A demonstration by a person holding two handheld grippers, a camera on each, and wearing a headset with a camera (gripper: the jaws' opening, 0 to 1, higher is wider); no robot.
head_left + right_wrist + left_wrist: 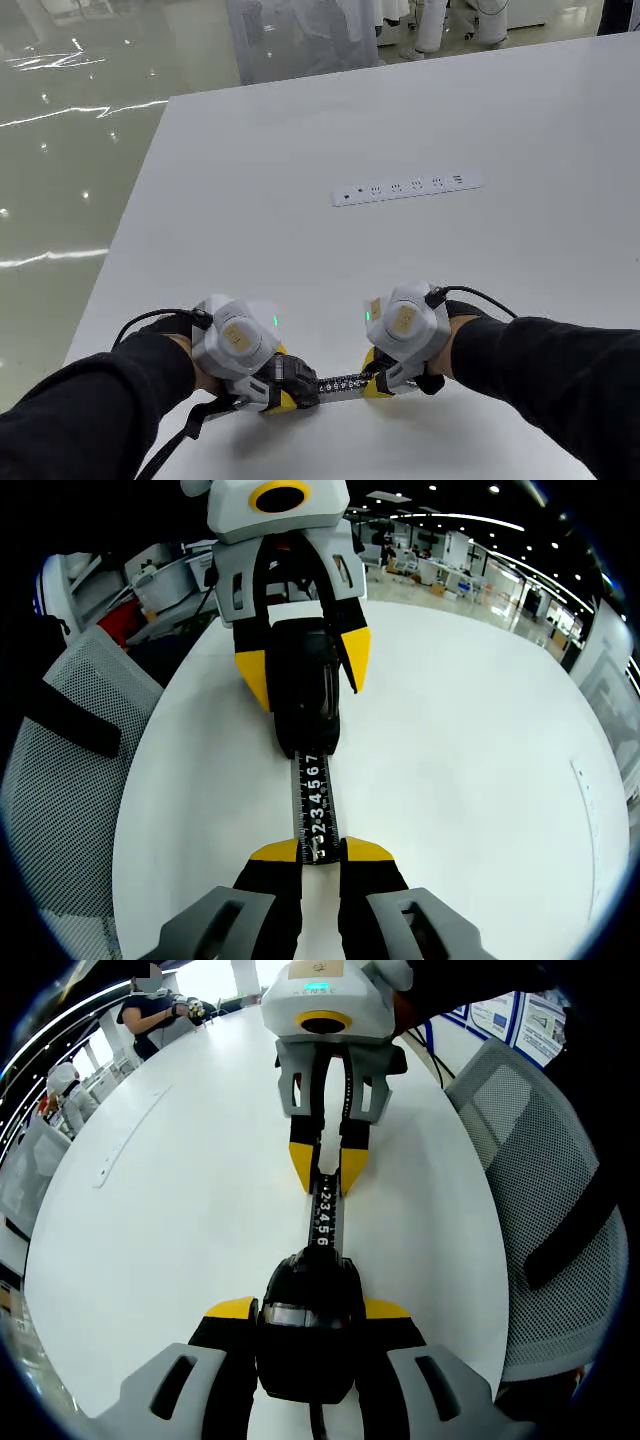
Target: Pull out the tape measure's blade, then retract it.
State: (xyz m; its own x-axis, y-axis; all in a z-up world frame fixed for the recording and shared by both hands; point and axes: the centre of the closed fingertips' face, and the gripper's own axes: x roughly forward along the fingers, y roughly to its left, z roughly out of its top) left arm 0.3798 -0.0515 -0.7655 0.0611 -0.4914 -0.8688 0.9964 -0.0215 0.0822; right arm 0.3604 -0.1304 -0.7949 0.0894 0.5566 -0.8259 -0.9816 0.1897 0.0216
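- Ceiling lamps [470, 518] give bright, even overhead light.
- Glare streaks the glossy floor [60, 120], far left.
- A faint soft shadow lies under the tape measure [295, 380].
- Gripper views bow strongly at edges; focus is sharp.

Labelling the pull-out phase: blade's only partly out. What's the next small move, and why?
Probably draw the right gripper straight away from the case, with the left gripper clamping it. The blade shows only single-digit marks between them, and each gripper is shut on its part, so the pull-out looks barely begun.
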